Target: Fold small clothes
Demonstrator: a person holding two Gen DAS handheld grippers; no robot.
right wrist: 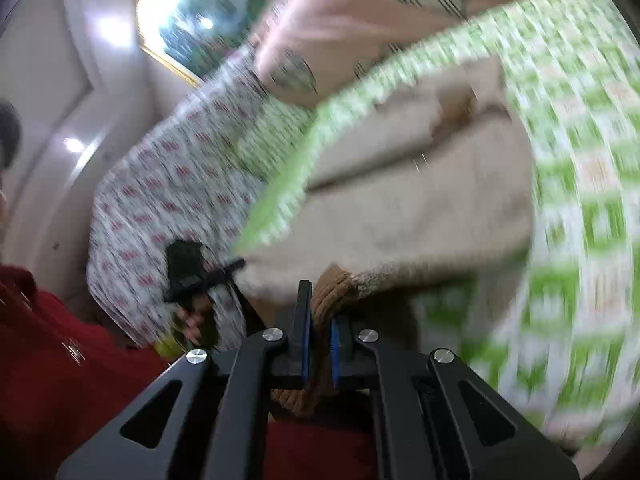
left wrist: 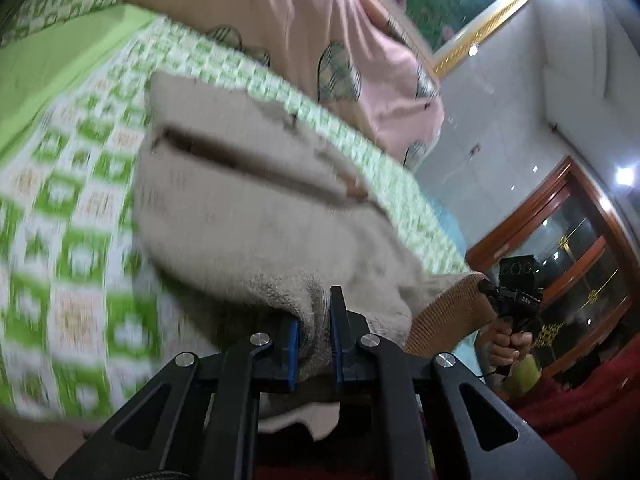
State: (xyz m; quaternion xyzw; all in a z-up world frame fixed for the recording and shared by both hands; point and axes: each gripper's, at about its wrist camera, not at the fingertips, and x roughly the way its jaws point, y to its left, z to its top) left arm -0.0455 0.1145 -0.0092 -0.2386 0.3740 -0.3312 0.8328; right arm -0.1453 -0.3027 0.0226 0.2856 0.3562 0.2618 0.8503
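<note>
A small beige knit garment [left wrist: 248, 216] with a brown ribbed hem [left wrist: 448, 308] lies on a green and white checked bedsheet [left wrist: 80, 208]. My left gripper [left wrist: 314, 320] is shut on a beige edge of it. My right gripper [right wrist: 320, 320] is shut on the brown ribbed hem [right wrist: 332, 292]; the beige body [right wrist: 420, 208] stretches away ahead of it. The right gripper also shows in the left wrist view [left wrist: 486, 288], pinching the hem's far corner. The left gripper shows in the right wrist view [right wrist: 236, 266] at the garment's other corner. Both views are motion-blurred.
A pink pillow [left wrist: 320, 28] with leaf prints lies at the head of the bed. A white cloth with red print [right wrist: 168, 184] hangs at the bed's side. A framed picture [left wrist: 460, 4], a wooden door [left wrist: 568, 248] and red carpet [left wrist: 592, 420] surround the bed.
</note>
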